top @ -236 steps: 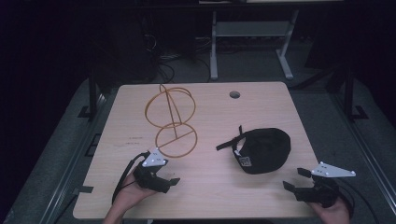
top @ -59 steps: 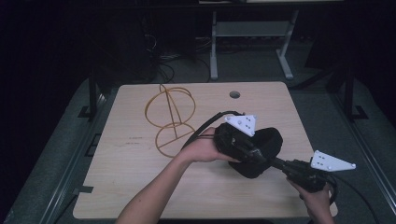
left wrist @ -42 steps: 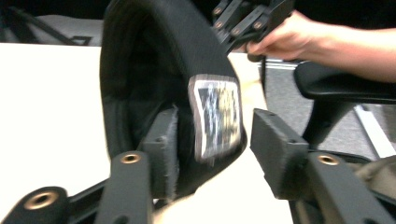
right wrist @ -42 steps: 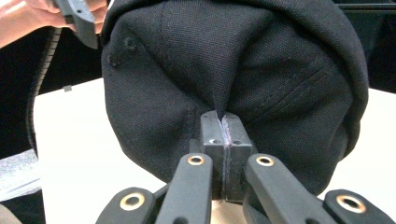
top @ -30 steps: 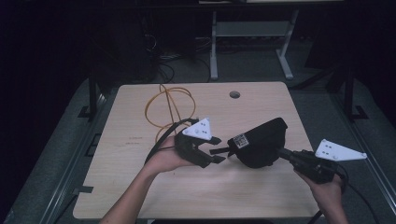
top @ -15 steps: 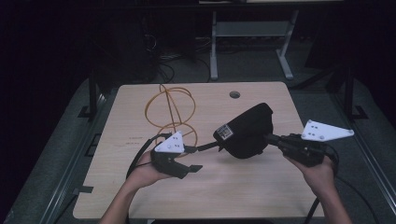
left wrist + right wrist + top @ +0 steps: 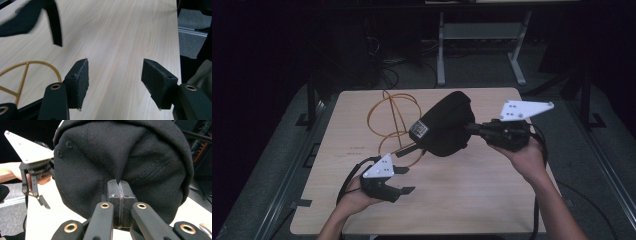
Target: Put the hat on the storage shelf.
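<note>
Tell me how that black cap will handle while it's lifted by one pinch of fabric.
The black cap probably flops: where the right gripper pinches it, the cloth bunches into a fold. It seems light, since that one small pinch carries it clear of the table. It keeps a rounded dome in the high view, so the crown likely has some stiffness.

It looks like a dark lab: a wooden table, loose cables at 11 o'clock, a metal stand at 12.
</note>
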`<state>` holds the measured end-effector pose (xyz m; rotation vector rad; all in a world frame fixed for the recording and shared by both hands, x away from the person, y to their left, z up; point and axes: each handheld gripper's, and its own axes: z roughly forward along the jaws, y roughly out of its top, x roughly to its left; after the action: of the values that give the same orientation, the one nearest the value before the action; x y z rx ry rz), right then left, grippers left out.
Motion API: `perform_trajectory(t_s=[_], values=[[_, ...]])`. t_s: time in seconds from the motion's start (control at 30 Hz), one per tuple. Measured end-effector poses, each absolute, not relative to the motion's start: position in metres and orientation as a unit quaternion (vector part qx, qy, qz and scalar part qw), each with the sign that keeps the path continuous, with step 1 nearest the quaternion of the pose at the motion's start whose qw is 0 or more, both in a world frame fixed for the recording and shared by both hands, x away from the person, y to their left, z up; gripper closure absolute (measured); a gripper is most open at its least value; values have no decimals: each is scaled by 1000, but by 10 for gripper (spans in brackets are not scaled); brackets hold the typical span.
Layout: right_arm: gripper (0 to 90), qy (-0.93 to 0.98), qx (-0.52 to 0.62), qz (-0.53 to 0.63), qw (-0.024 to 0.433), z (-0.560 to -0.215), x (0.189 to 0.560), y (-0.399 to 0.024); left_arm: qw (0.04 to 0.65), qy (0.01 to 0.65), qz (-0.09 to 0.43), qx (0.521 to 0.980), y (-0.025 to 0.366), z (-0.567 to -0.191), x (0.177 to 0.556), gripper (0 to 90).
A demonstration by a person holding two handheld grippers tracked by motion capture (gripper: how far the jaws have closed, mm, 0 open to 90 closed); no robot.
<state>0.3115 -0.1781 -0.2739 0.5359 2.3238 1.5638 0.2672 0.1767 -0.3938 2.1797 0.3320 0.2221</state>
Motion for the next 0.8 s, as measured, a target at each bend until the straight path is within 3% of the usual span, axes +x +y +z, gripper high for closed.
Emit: perform_trajectory(t_s=[0.4, 0.8], values=[[900, 832, 148, 519, 128, -234, 360, -98, 432, 138, 91, 886, 185, -407, 263, 388], [899, 842, 164, 501, 113, -218, 396, -58, 431, 124, 84, 890, 176, -411, 262, 390]])
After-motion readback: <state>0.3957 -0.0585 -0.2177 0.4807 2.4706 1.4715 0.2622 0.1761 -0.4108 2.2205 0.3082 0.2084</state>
